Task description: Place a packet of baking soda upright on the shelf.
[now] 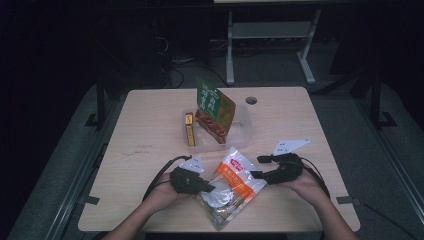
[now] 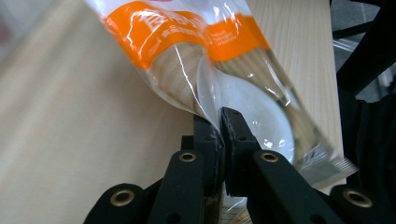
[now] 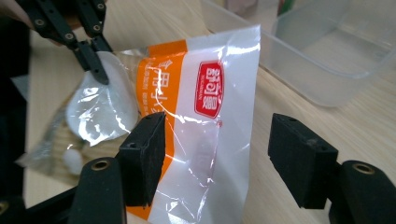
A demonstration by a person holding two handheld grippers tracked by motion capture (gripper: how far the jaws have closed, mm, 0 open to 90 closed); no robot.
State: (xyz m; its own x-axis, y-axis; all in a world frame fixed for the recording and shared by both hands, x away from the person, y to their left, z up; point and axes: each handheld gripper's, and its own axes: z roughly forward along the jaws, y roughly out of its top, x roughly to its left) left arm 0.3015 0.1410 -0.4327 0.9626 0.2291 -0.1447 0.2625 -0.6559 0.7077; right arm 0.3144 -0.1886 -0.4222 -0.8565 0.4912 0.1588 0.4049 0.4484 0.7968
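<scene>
Orange bag point(image 1: 231, 186) pinched by left tool point(image 1: 209, 188); right tool point(image 1: 256, 167) wide; clear tub point(image 1: 240, 131) beyond.

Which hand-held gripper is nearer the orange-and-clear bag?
Left. The left hand-held gripper is shut on the orange-and-clear bag's edge; the right hand-held gripper is open, its jaws on either side of the bag's top.

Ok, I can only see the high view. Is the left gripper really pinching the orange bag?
Observer: Yes. In the left gripper view, the left gripper is shut on the clear edge of the orange bag.
Operator: And the other one?
Observer: The right gripper is open. Its jaws stand apart around the bag's end and do not squeeze it.
Operator: What's inside?
Observer: A round white piece shows through the clear part.
</scene>
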